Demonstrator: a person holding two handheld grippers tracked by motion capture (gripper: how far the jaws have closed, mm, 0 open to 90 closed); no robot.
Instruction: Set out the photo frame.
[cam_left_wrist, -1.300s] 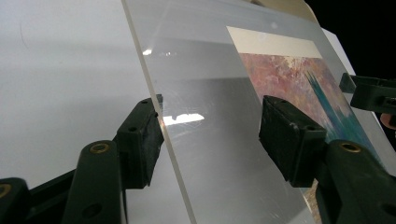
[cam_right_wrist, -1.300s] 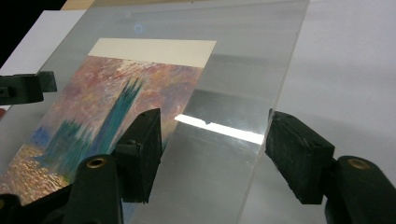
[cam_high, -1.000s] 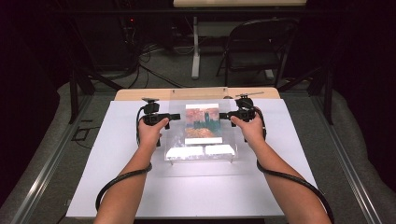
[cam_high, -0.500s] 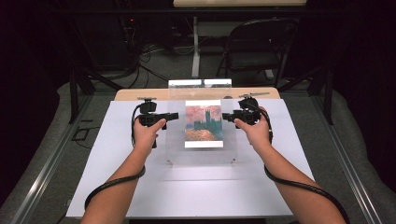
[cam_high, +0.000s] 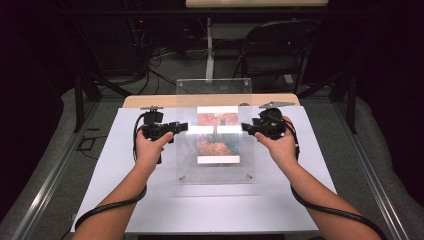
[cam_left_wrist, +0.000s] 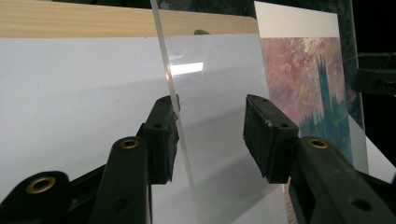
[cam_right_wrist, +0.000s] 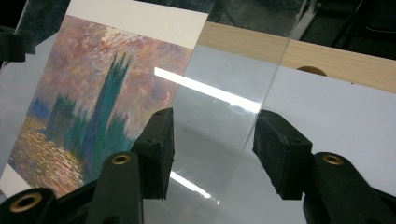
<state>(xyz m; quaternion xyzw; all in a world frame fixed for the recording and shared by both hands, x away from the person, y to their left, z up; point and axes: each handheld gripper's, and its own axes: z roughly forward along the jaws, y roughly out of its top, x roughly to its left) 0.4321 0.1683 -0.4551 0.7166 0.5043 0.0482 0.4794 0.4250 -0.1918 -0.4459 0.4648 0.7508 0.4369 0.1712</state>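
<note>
In the high view a clear acrylic sheet (cam_high: 215, 131) stood tilted up at the centre of the frame, its near edge low on the white desk (cam_high: 100, 200) and its far edge raised toward the top of the frame. Behind it a painted print (cam_high: 217, 135), with reddish sky and a dark tower, showed through the plastic, crossed by bright bands of glare. I could not tell from this view whether the print lay on a second sheet or directly on the desk.

The left gripper (cam_high: 175, 127), held in the left hand (cam_high: 149, 148) at centre left, reached the sheet's left edge. In the left gripper view its fingers (cam_left_wrist: 161, 135) stood apart, with the sheet's thin edge (cam_left_wrist: 180, 140) running up between them, touching or just beside the left finger and clear of the right one. The print (cam_left_wrist: 313, 88) filled the right of that frame, under the wooden strip (cam_left_wrist: 74, 18) at the top.

The right gripper (cam_high: 248, 128), held in the right hand (cam_high: 280, 148) at centre right, met the sheet's right edge. In the right gripper view its fingers (cam_right_wrist: 159, 144) were also spread, the sheet's edge (cam_right_wrist: 252, 135) passing between them without either pad pressed on it. The print (cam_right_wrist: 98, 98) took up the left half of that frame.

A dark folding chair (cam_high: 272, 50) stood beyond the desk at upper right.
</note>
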